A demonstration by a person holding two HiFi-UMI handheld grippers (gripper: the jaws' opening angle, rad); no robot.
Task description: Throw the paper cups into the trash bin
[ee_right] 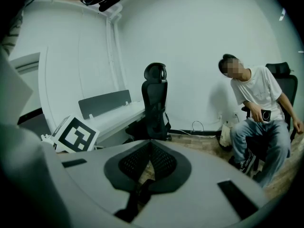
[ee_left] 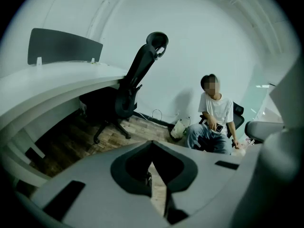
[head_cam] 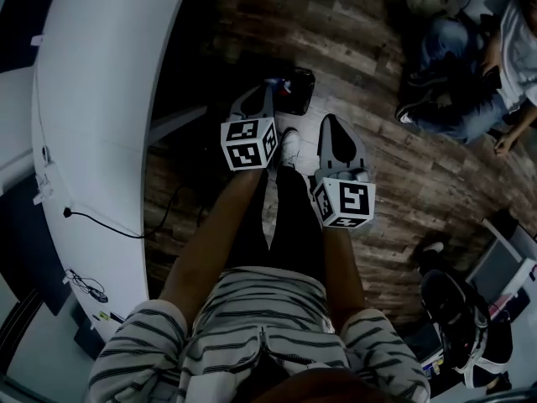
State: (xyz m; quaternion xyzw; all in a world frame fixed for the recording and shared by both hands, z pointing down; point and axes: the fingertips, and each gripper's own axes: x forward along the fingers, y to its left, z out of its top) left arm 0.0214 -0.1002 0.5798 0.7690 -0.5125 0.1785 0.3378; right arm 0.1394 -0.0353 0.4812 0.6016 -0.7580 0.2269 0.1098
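Head view only: both forearms are held out side by side over the wood floor (head_cam: 377, 74), with the white bench (head_cam: 101, 99) at left. Gripper views only: an office chair (ee_left: 130, 87) and a seated person (ee_left: 216, 113) are seen by the wall. The left hand-held gripper (head_cam: 268, 86) and right hand-held gripper (head_cam: 330, 122) are pitched slightly down, jaws closed together, nothing gripped. Paper cups cannot be located in any view.
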